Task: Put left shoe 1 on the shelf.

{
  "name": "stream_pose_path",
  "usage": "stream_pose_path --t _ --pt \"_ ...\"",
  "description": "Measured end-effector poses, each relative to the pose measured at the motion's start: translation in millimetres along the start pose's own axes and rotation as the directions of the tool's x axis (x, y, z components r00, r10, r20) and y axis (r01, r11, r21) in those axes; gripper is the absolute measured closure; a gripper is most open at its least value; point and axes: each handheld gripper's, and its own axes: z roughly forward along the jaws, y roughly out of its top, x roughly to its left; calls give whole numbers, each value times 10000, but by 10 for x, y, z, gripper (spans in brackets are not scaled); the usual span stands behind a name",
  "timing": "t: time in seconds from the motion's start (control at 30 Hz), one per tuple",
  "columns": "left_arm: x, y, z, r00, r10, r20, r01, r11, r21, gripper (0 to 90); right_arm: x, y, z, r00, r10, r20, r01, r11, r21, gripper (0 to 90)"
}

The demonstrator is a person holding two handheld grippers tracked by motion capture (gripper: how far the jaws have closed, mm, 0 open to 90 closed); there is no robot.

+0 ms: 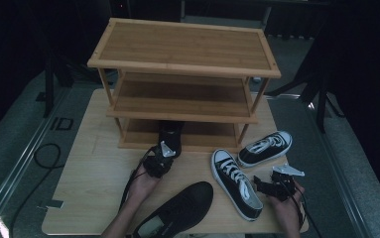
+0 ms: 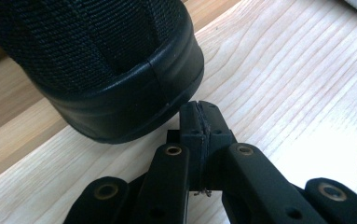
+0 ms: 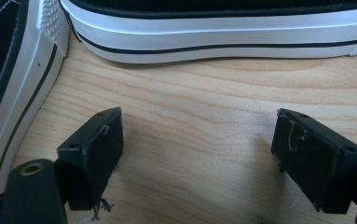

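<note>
A black shoe point(image 1: 170, 135) sits with its toe under the wooden rack's bottom shelf point(image 1: 202, 141), heel toward me. My left gripper point(image 1: 166, 151) is right behind that heel, jaws shut together with nothing between them. In the left gripper view, the left gripper's point(image 2: 199, 114) closed tips sit at the rubber heel edge of the black shoe point(image 2: 106, 65). My right gripper point(image 1: 258, 185) rests low at the table's right, open and empty, beside a black-and-white sneaker point(image 1: 237, 184). In the right gripper view, the right gripper point(image 3: 199, 140) faces that sneaker point(image 3: 13, 70) and a second one point(image 3: 213, 32).
A three-shelf wooden rack point(image 1: 182, 67) stands at the back of the table point(image 1: 93, 173). The second sneaker point(image 1: 265, 148) lies in front of the rack's right leg. Another black shoe point(image 1: 177, 208) lies near the front edge between my forearms. A cable point(image 1: 46, 156) lies on the floor to the left.
</note>
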Motion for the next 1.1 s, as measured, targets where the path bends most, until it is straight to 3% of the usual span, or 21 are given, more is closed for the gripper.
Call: stream_pose_path --t 0.57,0.9,1.1 --pt "131 139 104 9980 -556 -309 553 9984 -119 899 -1 0 0 10000 -11 3 11 10000 2 166" --pt "119 84 -28 9991 -370 213 374 9991 -178 769 -1 0 0 10000 -10 2 10 10000 2 166" --pt "92 32 -241 9962 -172 853 203 9992 -353 667 -1 -1 0 10000 -12 2 12 10000 2 167"
